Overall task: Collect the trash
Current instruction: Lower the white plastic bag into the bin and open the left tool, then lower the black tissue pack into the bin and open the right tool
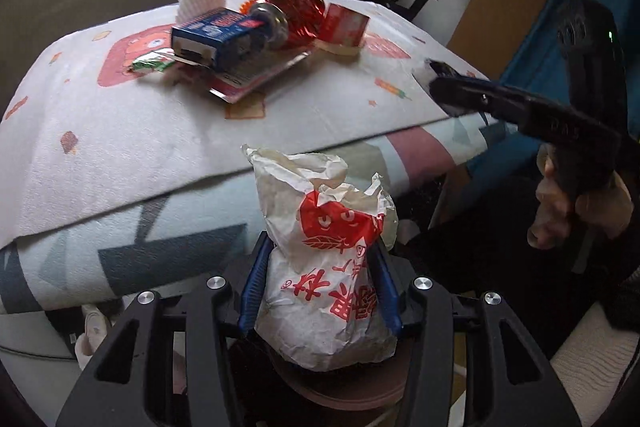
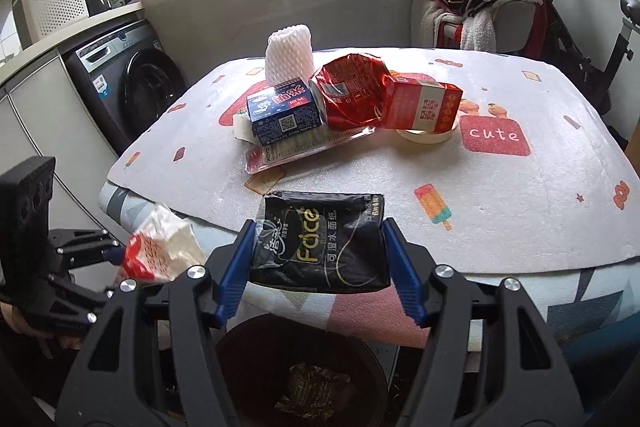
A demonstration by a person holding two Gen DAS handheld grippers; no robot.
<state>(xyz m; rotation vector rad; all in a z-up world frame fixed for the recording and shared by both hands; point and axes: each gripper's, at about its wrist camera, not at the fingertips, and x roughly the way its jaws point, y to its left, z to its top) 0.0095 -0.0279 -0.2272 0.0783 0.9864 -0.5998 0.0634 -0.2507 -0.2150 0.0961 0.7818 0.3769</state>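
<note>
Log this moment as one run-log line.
left gripper: shut on crumpled white-and-red paper bag | right gripper: shut on black tissue pack | brown round bin: below both

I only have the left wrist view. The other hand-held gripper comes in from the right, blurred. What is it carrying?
Observer: The right hand-held gripper is shut on a black tissue pack with "Face" printed on it.
Reviewer: Is there a bin under that pack?
Observer: Yes, a brown bin sits right below it, with a crumpled wrapper already inside.
Reviewer: What stands left of the table?
Observer: A front-loading washing machine stands just left of the table.
</note>
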